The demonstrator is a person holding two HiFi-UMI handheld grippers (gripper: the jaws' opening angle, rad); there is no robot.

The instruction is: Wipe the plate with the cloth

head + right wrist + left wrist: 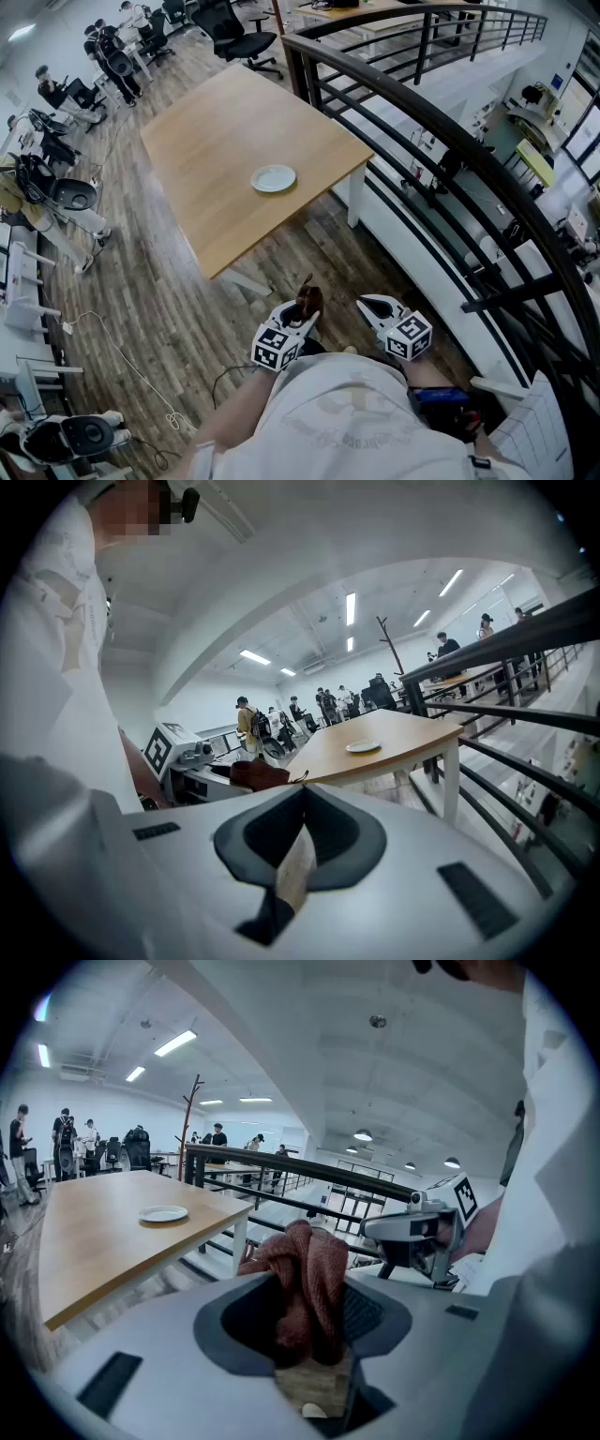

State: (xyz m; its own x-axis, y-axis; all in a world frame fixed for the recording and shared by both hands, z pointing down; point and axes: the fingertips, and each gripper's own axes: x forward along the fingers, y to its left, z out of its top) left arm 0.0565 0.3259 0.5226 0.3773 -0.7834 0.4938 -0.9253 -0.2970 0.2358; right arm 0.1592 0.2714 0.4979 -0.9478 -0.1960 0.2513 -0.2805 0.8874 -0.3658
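Observation:
A small white plate (274, 178) lies near the right edge of a wooden table (216, 131), well ahead of me across the wood floor. Both grippers are held close to my body, far from the table. My left gripper (306, 306) is shut on a bunched reddish-brown cloth (310, 299); in the left gripper view the cloth (311, 1279) sticks up between the jaws, with the plate (163, 1213) far off to the left. My right gripper (375, 306) is shut with nothing in it; its view shows the plate (363, 747) in the distance and the cloth (259, 775) to the left.
A curved black railing (422, 122) runs along my right, past the table's right end. Office chairs (234, 33) stand beyond the table. Several people (112, 52) and floor equipment (58, 192) are at far left. A white cable (141, 375) lies on the floor.

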